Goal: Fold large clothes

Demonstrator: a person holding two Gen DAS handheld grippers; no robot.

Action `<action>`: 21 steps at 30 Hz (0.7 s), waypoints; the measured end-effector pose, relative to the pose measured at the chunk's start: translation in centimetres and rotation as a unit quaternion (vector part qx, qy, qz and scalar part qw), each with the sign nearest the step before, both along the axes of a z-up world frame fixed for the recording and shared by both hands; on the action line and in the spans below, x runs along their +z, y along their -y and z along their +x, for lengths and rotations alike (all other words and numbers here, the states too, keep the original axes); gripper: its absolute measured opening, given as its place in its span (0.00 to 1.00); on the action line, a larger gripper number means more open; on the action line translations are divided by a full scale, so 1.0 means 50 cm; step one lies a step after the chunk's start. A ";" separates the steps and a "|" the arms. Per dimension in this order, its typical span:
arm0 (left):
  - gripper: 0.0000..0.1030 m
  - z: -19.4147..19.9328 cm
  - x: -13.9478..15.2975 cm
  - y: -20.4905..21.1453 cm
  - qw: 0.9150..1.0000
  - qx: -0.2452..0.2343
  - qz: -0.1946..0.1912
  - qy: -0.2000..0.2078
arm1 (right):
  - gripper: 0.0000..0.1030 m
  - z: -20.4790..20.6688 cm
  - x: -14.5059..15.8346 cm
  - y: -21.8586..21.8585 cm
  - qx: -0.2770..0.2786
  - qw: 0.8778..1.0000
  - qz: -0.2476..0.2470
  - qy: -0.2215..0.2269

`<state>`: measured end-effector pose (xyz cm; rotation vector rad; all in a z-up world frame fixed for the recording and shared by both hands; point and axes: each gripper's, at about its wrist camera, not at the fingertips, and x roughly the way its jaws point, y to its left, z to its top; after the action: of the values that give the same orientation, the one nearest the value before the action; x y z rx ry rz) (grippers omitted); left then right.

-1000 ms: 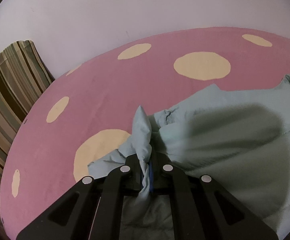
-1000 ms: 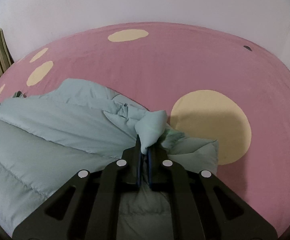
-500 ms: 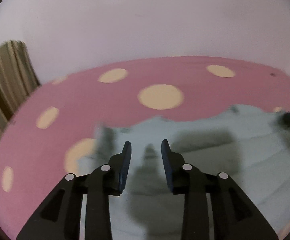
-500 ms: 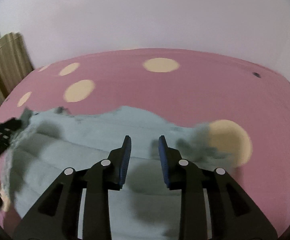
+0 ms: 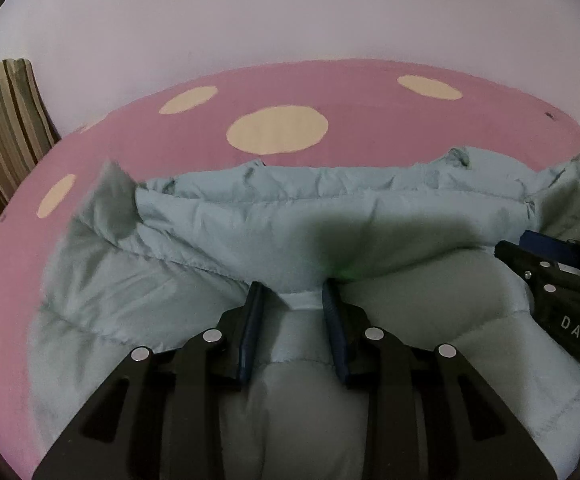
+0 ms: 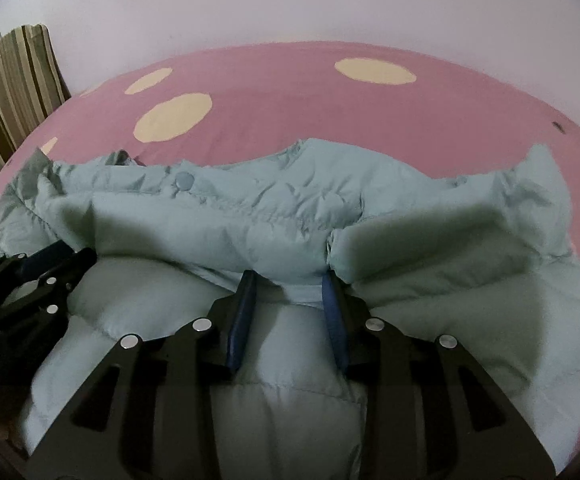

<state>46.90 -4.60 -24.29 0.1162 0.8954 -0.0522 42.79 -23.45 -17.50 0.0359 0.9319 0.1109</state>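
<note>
Just under the left hand-held gripper (image 5: 293, 294) lay a pale blue puffy jacket (image 5: 330, 220), spread on a pink bed sheet (image 5: 138, 140) with cream dots. Its jaws had just been opening and stood partly apart, gripping nothing; only the quilted cloth showed below the gap between the blue pads. The right hand-held gripper (image 6: 288, 282) hung over the same jacket (image 6: 250, 216), its jaws likewise just opened part way and empty. In each view the other gripper showed at the side, low over the cloth.

Ahead of both tips the jacket's top layer was folded over, making a thick rumpled ridge across the view, with stitched seams and a round snap button (image 6: 185, 181) ahead and to the left of the right gripper. Dark shadows of the grippers fell on the fold.

Beyond the jacket the sheet ran on to a plain pale wall (image 5: 290, 12). Far to the left stood a striped cushion (image 5: 2, 120).
</note>
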 end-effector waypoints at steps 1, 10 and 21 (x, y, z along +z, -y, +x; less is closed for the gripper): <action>0.31 -0.019 0.020 -0.007 1.000 0.000 -0.017 0.009 | 0.34 -0.014 0.013 0.003 -0.001 1.000 0.005 0.006; 0.46 -0.084 -0.020 0.033 0.999 -0.033 -0.041 -0.015 | 0.43 -0.123 -0.007 0.033 -0.030 0.999 -0.018 0.010; 0.40 -0.121 -0.018 -0.012 0.999 -0.024 -0.037 -0.016 | 0.42 -0.174 -0.023 0.100 -0.060 0.998 0.021 -0.014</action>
<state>40.83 -3.99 -25.17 0.0674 0.9219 -0.1324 34.10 -28.48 -18.65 0.1329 0.9524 0.0188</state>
